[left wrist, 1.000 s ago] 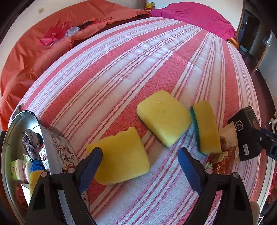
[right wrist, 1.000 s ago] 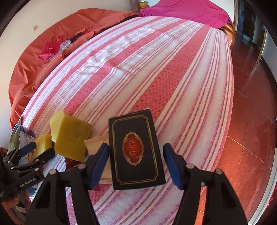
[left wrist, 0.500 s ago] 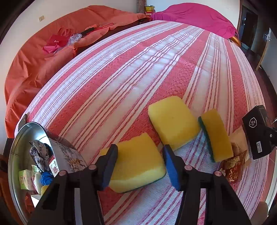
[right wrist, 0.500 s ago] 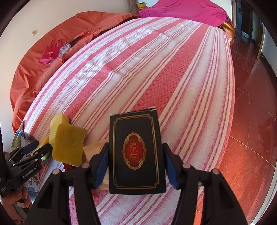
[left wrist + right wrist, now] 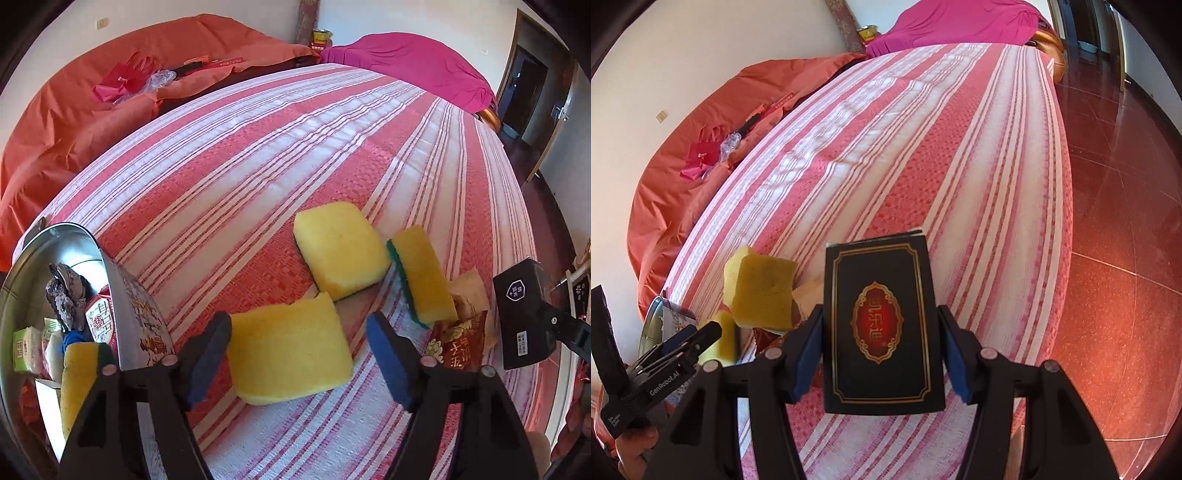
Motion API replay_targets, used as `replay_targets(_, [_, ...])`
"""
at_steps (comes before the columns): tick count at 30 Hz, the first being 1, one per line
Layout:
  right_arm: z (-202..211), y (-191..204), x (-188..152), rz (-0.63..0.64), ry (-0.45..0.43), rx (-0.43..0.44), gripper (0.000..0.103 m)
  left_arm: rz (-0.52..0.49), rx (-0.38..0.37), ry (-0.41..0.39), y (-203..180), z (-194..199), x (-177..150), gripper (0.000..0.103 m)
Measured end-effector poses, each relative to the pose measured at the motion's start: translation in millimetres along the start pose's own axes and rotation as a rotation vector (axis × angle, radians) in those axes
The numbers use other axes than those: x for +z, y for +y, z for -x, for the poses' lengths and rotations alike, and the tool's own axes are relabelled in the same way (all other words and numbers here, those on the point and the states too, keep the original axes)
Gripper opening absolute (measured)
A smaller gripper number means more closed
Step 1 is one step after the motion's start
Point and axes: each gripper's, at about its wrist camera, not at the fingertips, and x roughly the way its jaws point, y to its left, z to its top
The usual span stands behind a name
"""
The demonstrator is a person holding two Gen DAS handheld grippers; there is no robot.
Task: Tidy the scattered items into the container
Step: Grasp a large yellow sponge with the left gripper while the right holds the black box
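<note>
Your right gripper: clamped on black box. Your left gripper: spread wide around yellow sponge (lower centre), gripping nothing.

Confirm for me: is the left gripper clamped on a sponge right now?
No, the left gripper is open, its pads standing apart on either side of the nearest sponge, which lies on the bed.

A porous foam sponge lies on woven striped cloth beside a shiny metal basin.
</note>
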Motion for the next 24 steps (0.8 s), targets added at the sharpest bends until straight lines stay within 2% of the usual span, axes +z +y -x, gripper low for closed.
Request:
replay_targets(7, [-4.1, 0.6, -11.4, 0.018, -0.023, 0.008, 0.059, -0.065, 0.05, -0.003, -11.3, -13.0, -4.9, 0.089])
replay_targets(8, [-4.5, -0.4, -12.8, 0.016, -0.026, 0.006, 0.059, -0.066, 0.034, -0.008, -11.9, -13.2, -7.4, 0.085])
replay_targets(11, [-3.7, -3.2, -15.5, 0.002, -0.046, 0.009, 0.058, -0.05, 0.065, -0.037, -8.4, -10.6, -14.2, 0.068])
replay_targets(16, [-3.1, 0.3, -20.9, 0.007, -0.088, -0.009, 0.058, -0.091, 0.056, -0.078, -9.1, -6.9, -21.9, 0.065])
replay_targets(24, [0.2, -0.9, -28.0, -0.023, -0.109, 0.003, 0.058, -0.085, 0.043, -0.125, -14.5, 2.0, -34.0, 0.062])
